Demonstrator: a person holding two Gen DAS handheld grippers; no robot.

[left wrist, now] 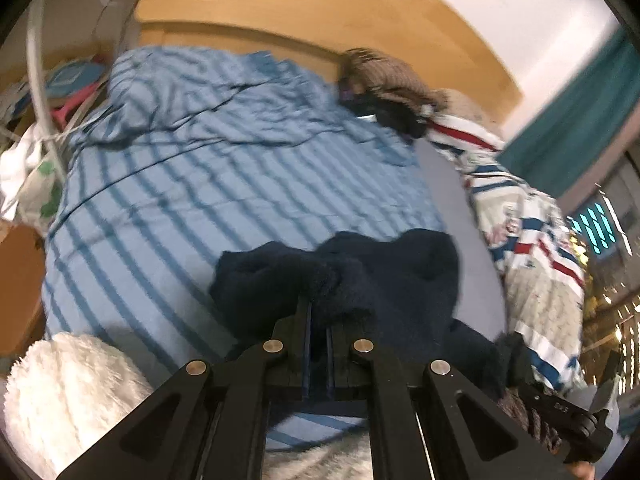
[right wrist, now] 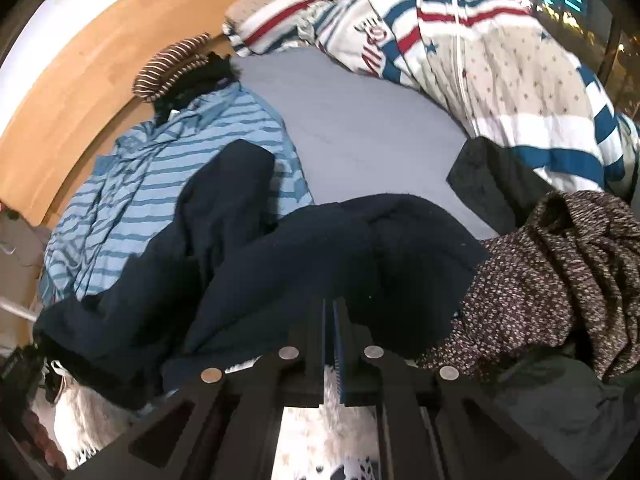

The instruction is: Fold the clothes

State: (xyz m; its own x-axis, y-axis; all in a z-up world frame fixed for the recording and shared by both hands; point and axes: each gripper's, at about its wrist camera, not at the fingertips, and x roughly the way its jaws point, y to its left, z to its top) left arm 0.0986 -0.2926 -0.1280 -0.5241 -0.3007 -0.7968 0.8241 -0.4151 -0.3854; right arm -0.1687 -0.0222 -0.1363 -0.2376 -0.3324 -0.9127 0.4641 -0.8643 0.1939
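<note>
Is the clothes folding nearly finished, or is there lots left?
Lots left. No folded stack shows. In hand: both grippers, left and right, have jaws shut on the dark navy fleece garment. Waiting unfolded: the blue striped shirt, the brown speckled knit and the fluffy white item.

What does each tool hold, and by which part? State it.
Left tool pinches the dark navy fleece garment at a bunched fold. Right tool pinches the same garment at its near edge.
</note>
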